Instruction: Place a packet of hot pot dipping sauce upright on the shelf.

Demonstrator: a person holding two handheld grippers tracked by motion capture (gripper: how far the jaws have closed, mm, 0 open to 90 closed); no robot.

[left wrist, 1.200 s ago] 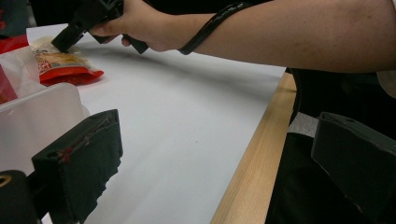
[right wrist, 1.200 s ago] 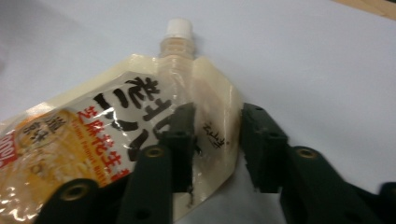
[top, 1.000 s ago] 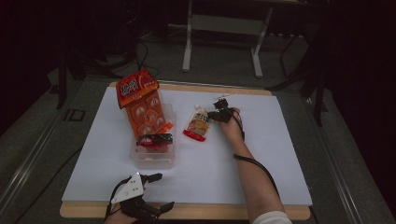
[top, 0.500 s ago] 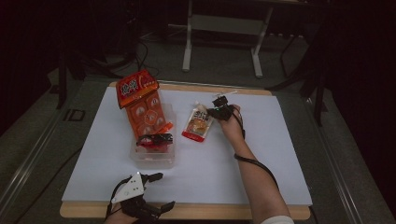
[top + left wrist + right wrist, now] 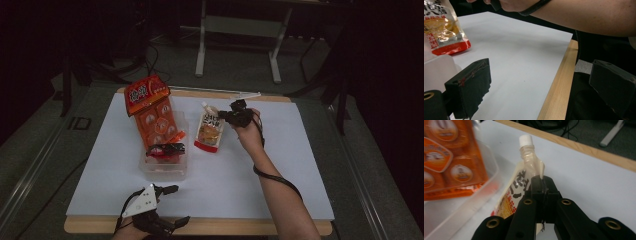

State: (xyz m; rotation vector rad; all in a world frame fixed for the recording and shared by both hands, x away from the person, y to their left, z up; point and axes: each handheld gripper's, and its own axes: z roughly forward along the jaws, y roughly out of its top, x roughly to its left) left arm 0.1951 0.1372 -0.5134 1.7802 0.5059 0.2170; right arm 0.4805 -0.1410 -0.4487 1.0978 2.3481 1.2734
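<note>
The right tool [image 5: 543,185] is clamped fully closed on the top edge of the pouch [image 5: 209,132], just beside its white spout. The pouch hangs from that thin flap near the middle of the worktop [image 5: 280,150], toward the far edge, just beside the tub [image 5: 165,167] that holds the orange bag [image 5: 152,112]. The left tool [image 5: 167,205] sits at the near edge with its jaws wide apart and nothing between them. The pinch takes only a sliver of slick film, so the pouch's weight could pull it free. It could also swing into the orange bag or catch the tub rim if carried across low.
</note>
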